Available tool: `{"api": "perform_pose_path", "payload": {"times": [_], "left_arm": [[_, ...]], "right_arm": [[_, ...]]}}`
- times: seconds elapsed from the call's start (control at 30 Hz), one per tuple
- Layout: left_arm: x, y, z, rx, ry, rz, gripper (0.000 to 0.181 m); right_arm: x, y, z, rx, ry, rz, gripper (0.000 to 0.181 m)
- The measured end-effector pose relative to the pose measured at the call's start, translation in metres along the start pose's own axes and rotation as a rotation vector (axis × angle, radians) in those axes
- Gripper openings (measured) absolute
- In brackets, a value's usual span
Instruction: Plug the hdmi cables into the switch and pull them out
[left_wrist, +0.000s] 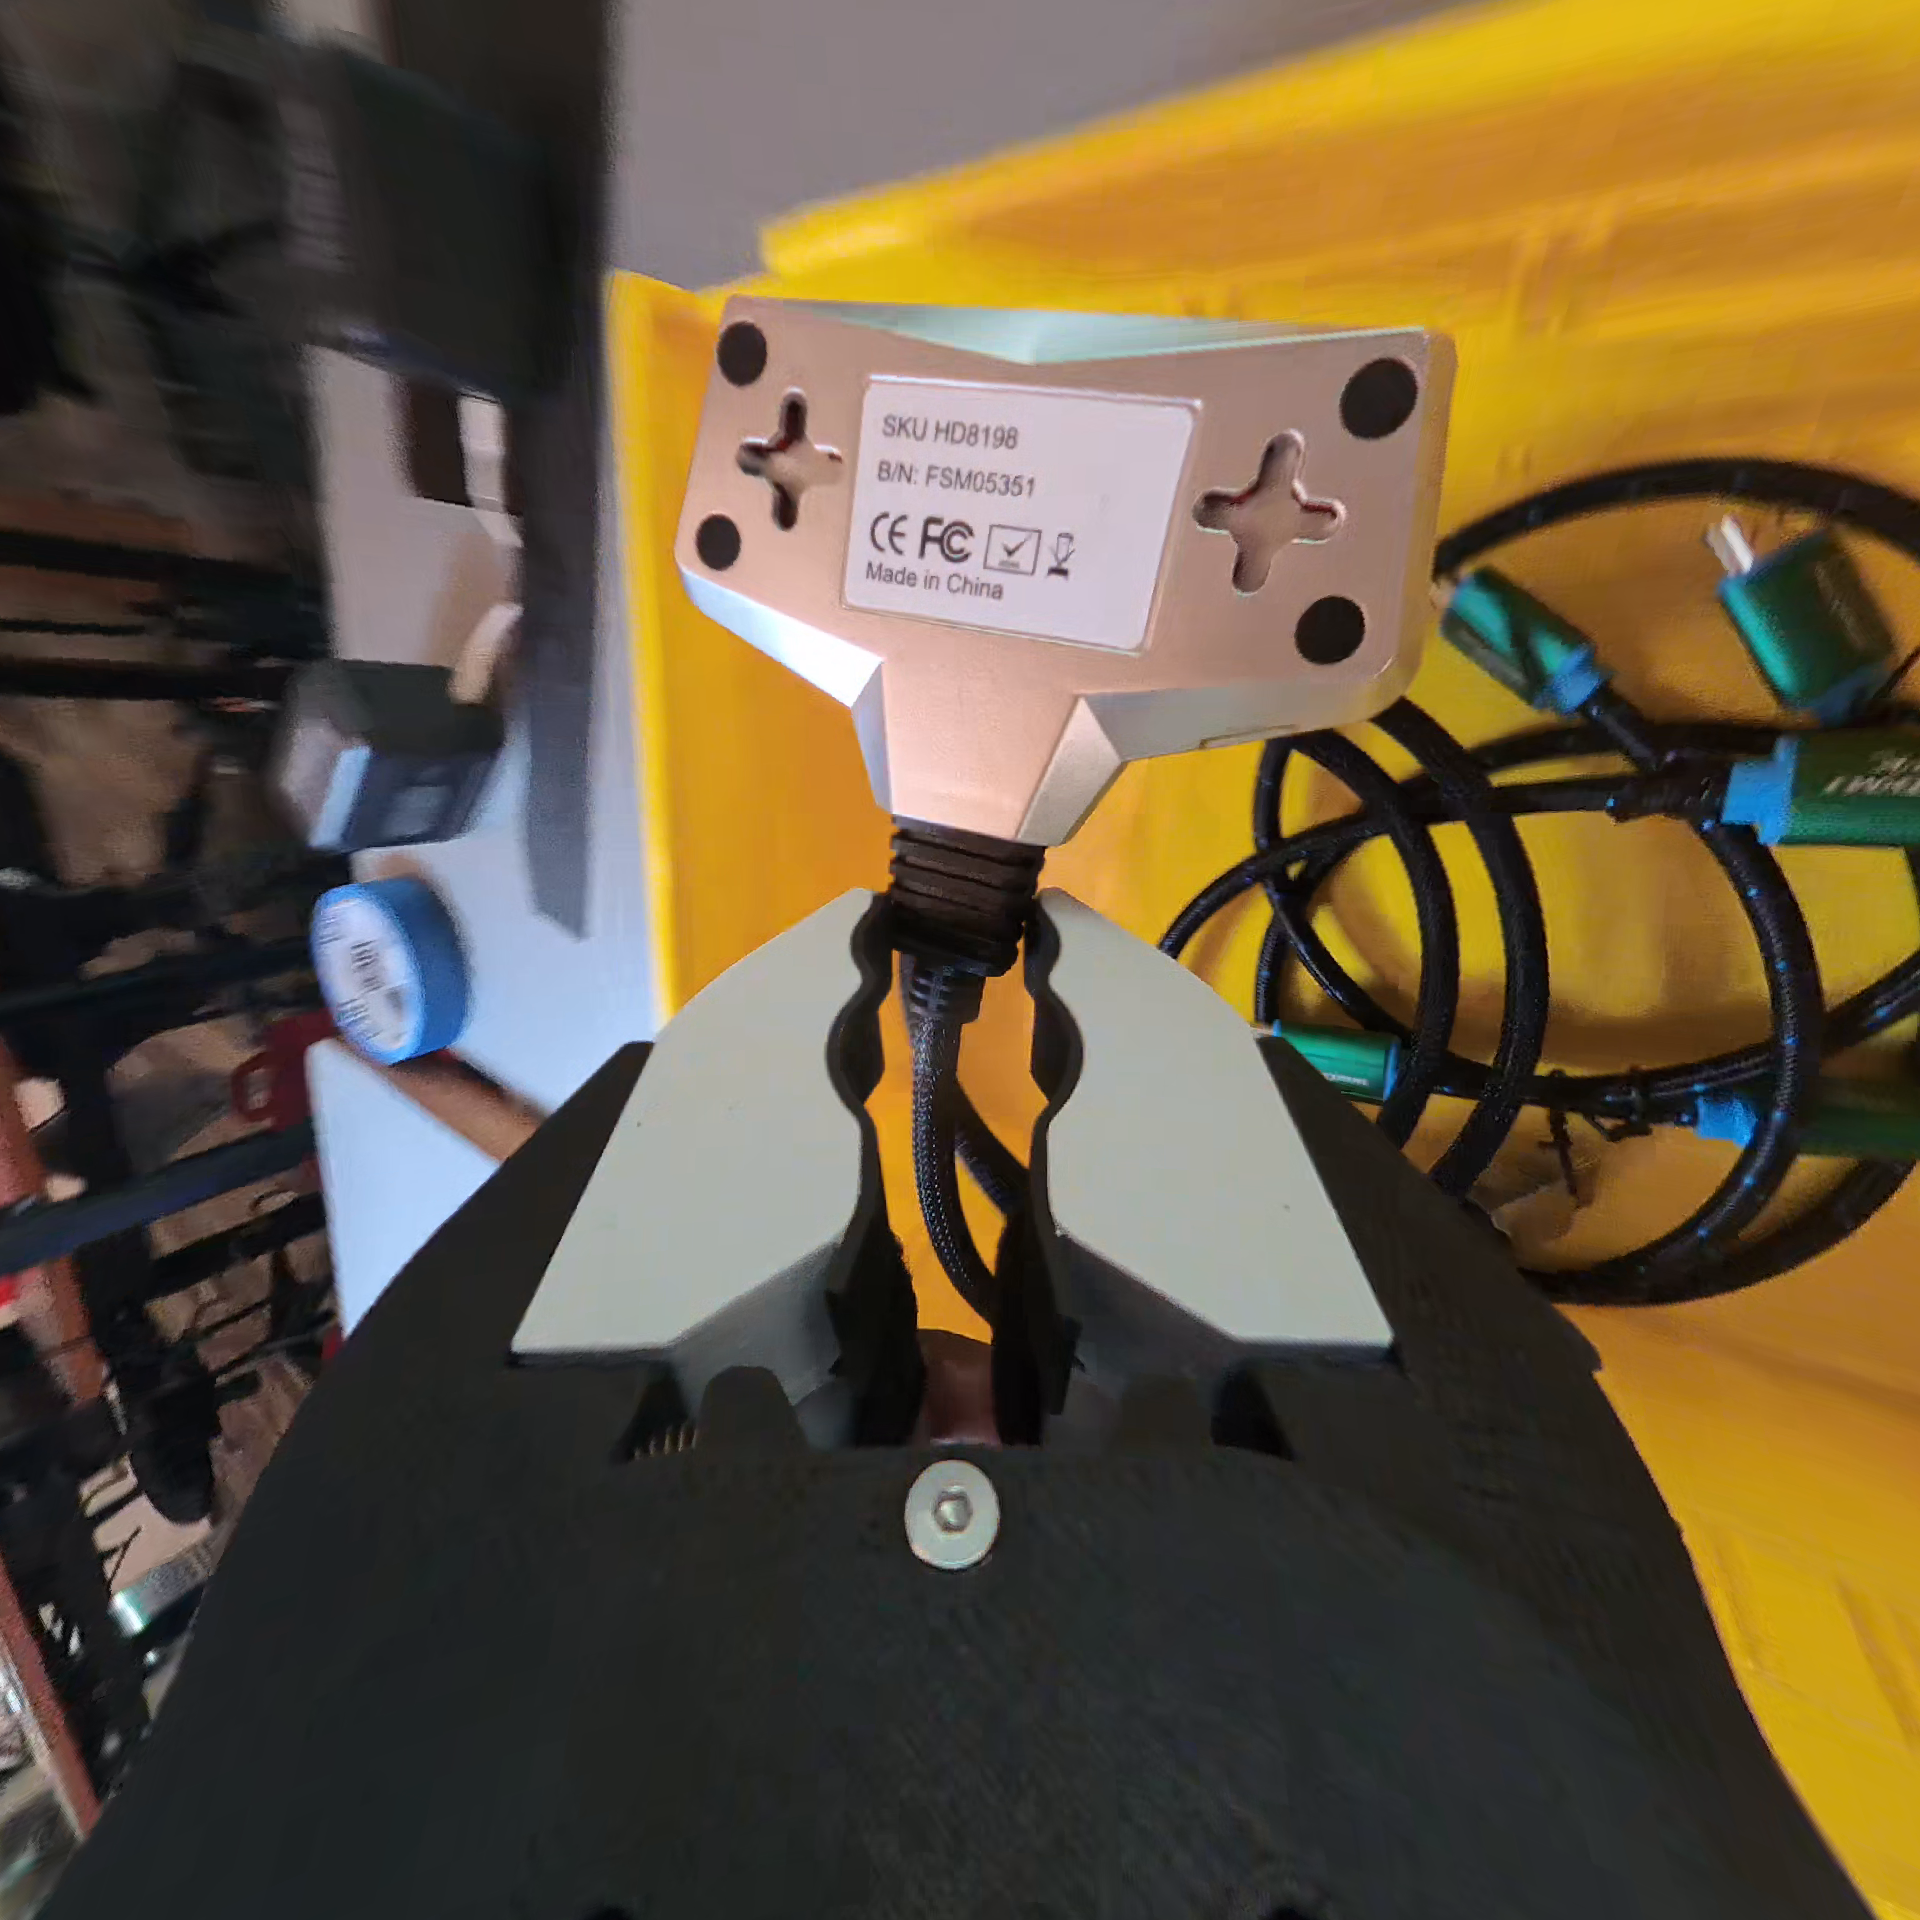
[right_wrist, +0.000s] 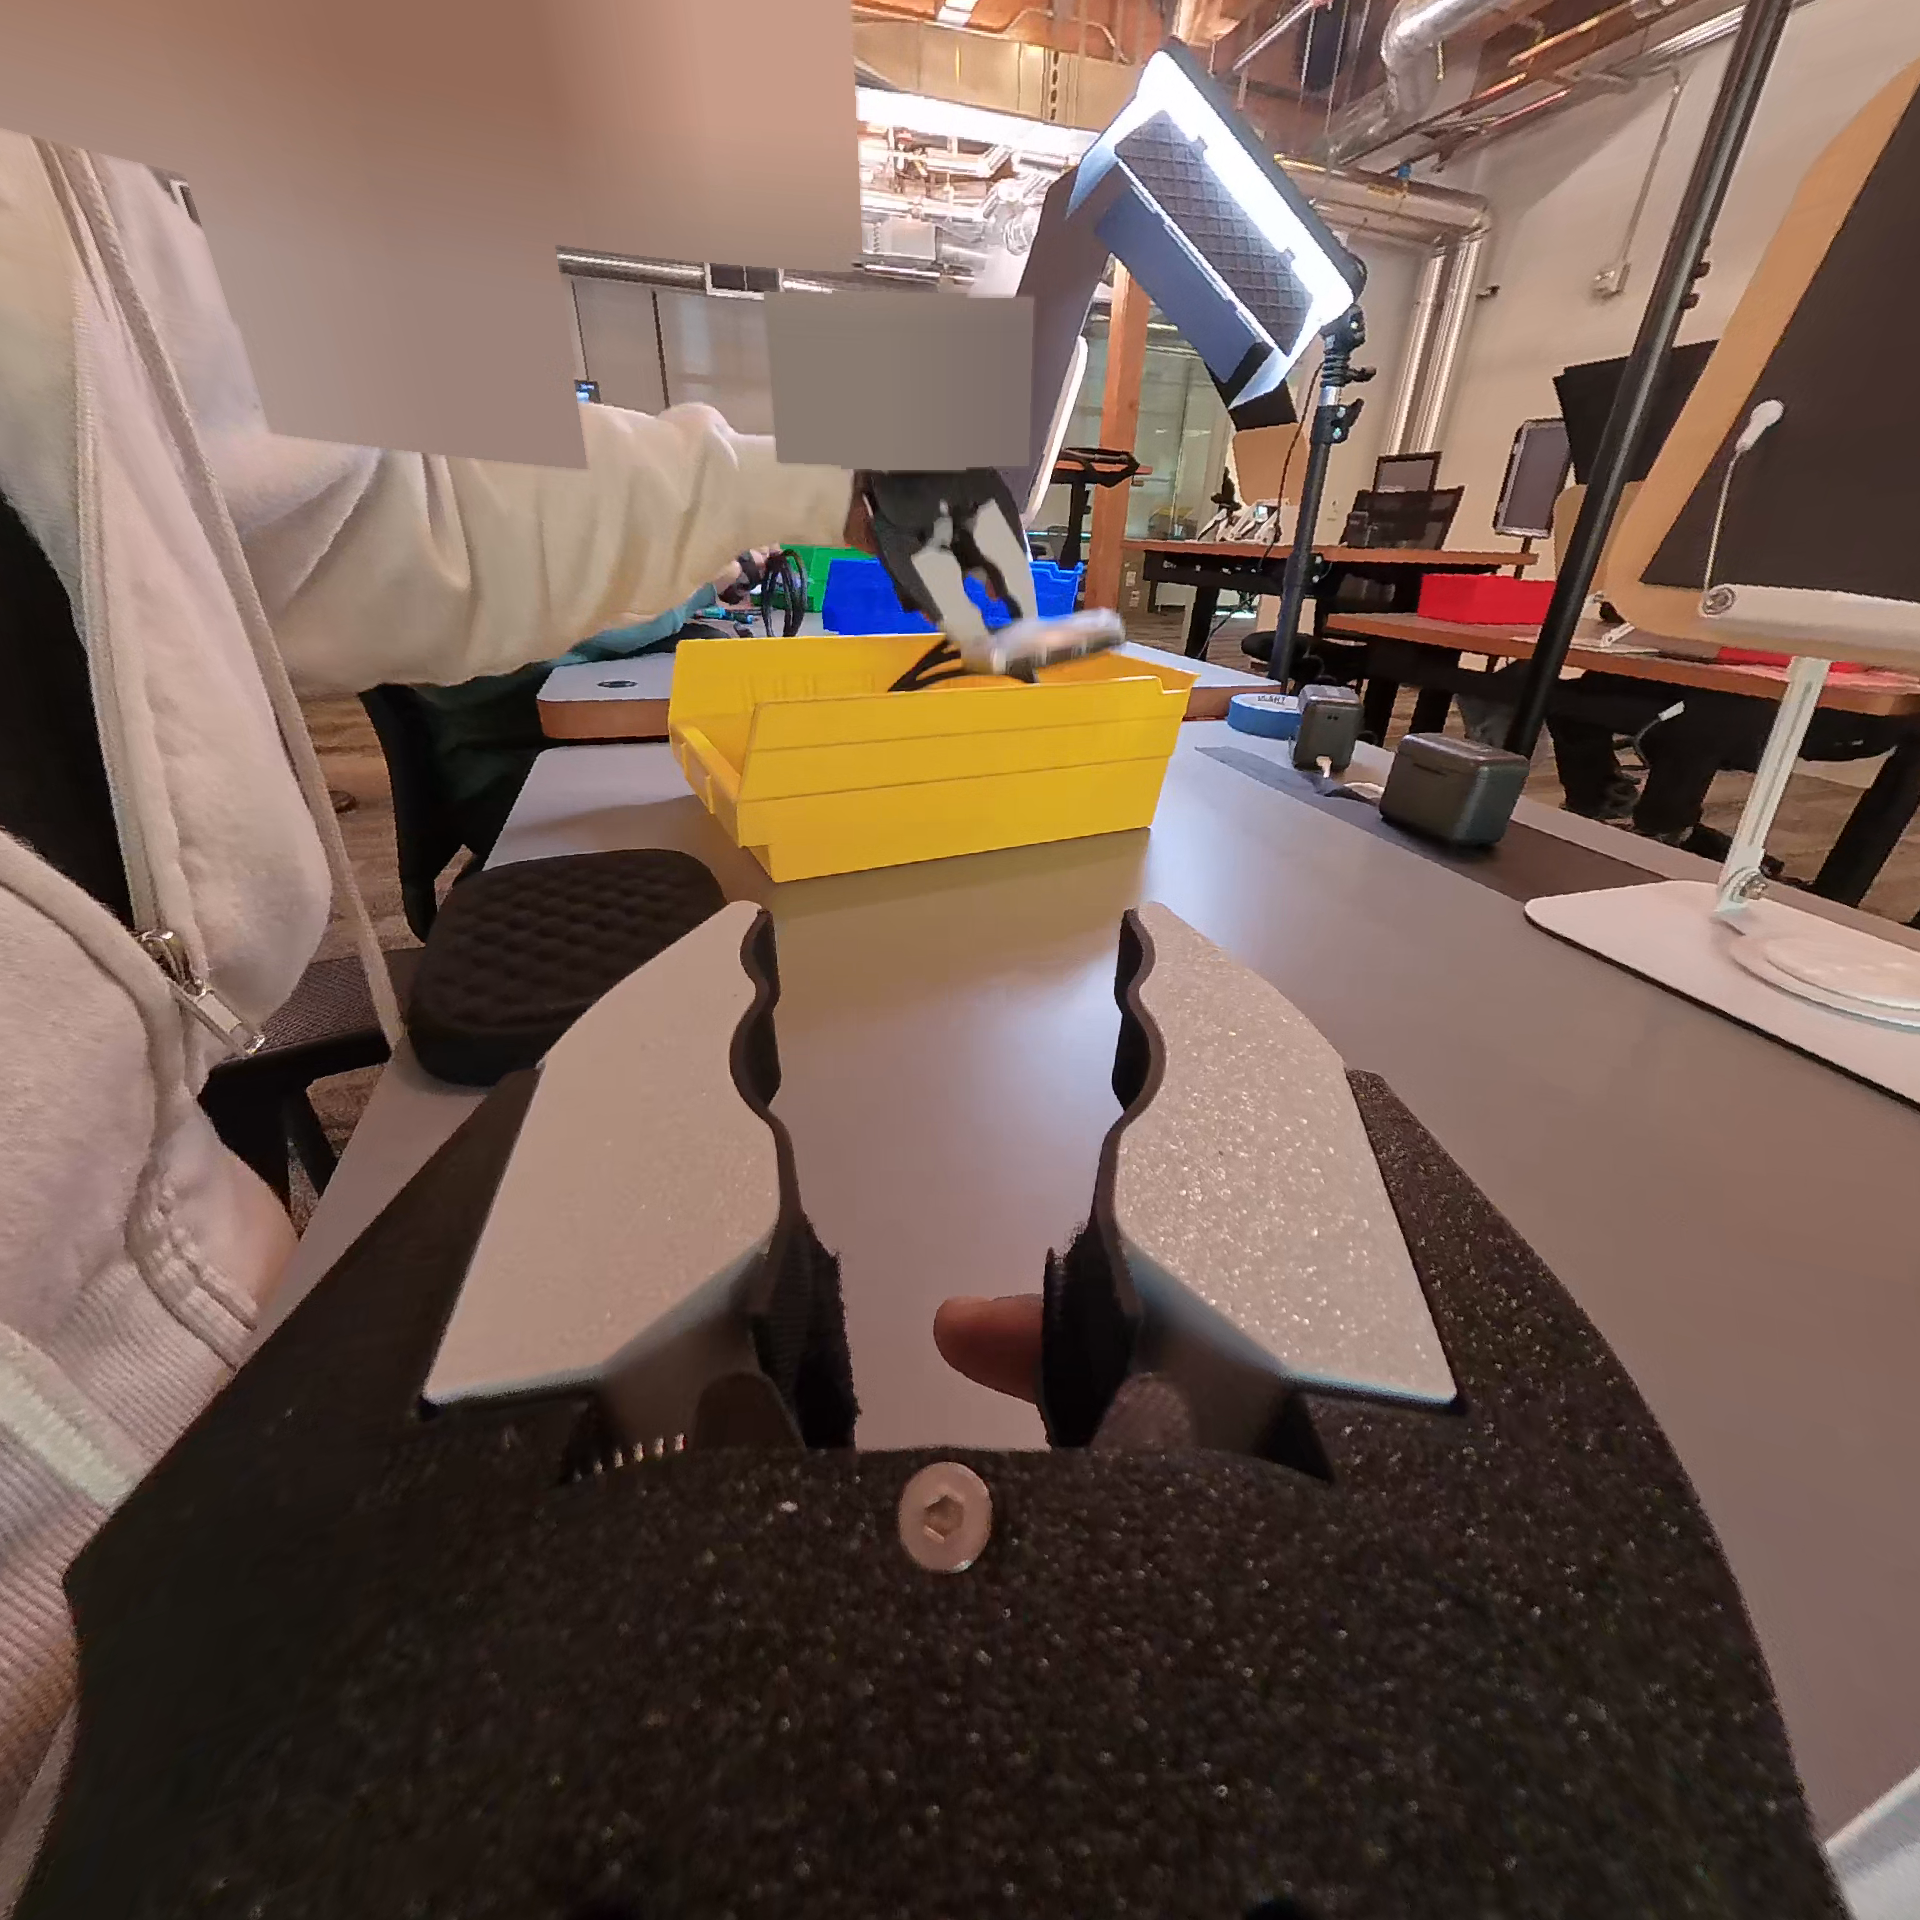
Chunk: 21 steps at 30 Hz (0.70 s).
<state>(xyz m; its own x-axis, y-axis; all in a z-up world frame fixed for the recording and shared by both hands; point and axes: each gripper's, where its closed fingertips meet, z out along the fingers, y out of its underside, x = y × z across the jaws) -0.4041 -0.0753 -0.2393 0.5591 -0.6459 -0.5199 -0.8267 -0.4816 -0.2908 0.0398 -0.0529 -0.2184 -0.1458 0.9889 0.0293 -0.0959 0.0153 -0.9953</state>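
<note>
My left gripper (left_wrist: 961, 925) is shut on the black cable collar of a silver HDMI switch (left_wrist: 1049, 540) and holds it underside up above a yellow bin (left_wrist: 1558, 312). Black braided HDMI cables (left_wrist: 1507, 997) with green and blue plugs (left_wrist: 1527, 644) lie coiled in the bin to the right of the switch. In the right wrist view the left gripper (right_wrist: 977, 613) holds the switch (right_wrist: 1055, 642) over the far side of the bin (right_wrist: 935, 758). My right gripper (right_wrist: 945, 987) is open and empty, low over the grey table (right_wrist: 1351, 1039) in front of the bin.
A blue tape roll (right_wrist: 1262, 712), two dark small boxes (right_wrist: 1455, 784) and a white stand base (right_wrist: 1766, 966) sit to the right. A black armrest pad (right_wrist: 551, 956) and a person's sleeve (right_wrist: 468, 561) are at the left. A light panel (right_wrist: 1216, 229) hangs above.
</note>
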Motion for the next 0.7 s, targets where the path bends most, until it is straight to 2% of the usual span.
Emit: {"api": "perform_pose_path", "payload": {"times": [0.27,0.4,0.53,0.7], "left_arm": [[-0.058,-0.064,-0.143,0.481,-0.702,-0.292,0.025],[-0.070,-0.101,-0.199,0.741,-0.926,-0.441,0.025],[-0.059,-0.154,-0.226,0.956,-1.039,-0.484,0.024],[-0.016,-0.212,-0.231,1.174,-1.110,-0.519,0.024]], "right_arm": [[-0.007,0.006,0.005,-0.043,-0.019,-0.030,0.062],[-0.008,0.006,0.005,-0.050,-0.016,-0.049,0.061],[-0.008,0.005,0.003,-0.049,0.000,-0.069,0.060],[-0.006,0.002,0.001,-0.030,0.023,-0.079,0.059]]}}
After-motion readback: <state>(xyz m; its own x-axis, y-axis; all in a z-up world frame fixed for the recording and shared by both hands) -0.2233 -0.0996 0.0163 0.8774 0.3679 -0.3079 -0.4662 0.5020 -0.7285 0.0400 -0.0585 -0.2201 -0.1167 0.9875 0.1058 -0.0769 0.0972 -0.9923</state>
